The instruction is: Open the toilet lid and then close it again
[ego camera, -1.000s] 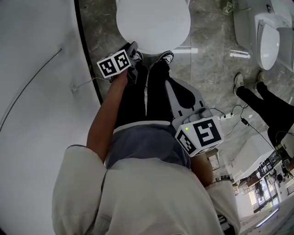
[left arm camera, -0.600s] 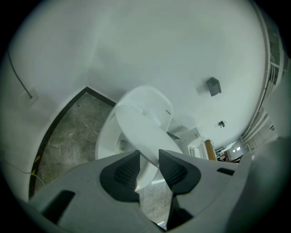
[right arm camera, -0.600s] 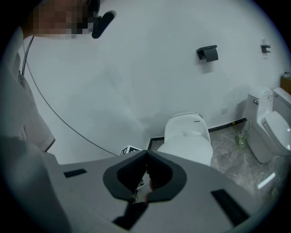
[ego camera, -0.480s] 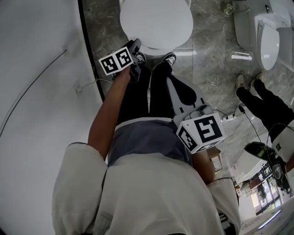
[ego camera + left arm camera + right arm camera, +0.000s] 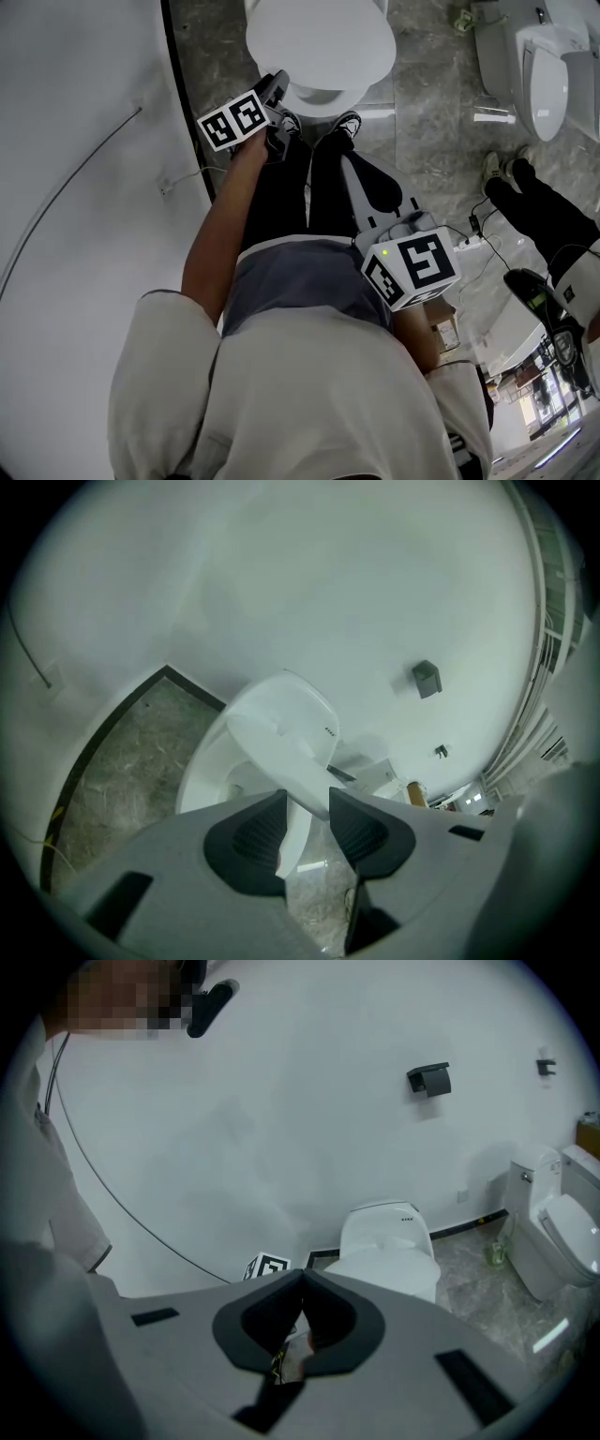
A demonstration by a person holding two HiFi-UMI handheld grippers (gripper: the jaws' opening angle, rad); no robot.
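Note:
The white toilet lid (image 5: 319,42) is at the top of the head view, its front edge lifted off the bowl (image 5: 319,98). My left gripper (image 5: 277,89) grips that front edge. In the left gripper view the tilted lid (image 5: 281,733) runs down between the two dark pads (image 5: 248,841) of the left gripper (image 5: 307,803), above the open bowl (image 5: 202,771). The jaws are opening a little, with the lid's edge still between them. My right gripper (image 5: 302,1321) hangs by my hip, shut and holding nothing, its marker cube (image 5: 412,267) facing up.
I stand right in front of the toilet (image 5: 389,1251), shoes (image 5: 342,120) at its base. A curved white wall (image 5: 66,187) lies left. A second toilet (image 5: 548,75) stands at the right. Another person's legs (image 5: 544,206) and floor cables (image 5: 469,239) lie to the right.
My left gripper has risen with the lid's front edge, and the bowl rim now shows beneath the lid. The right gripper has stayed by my hip.

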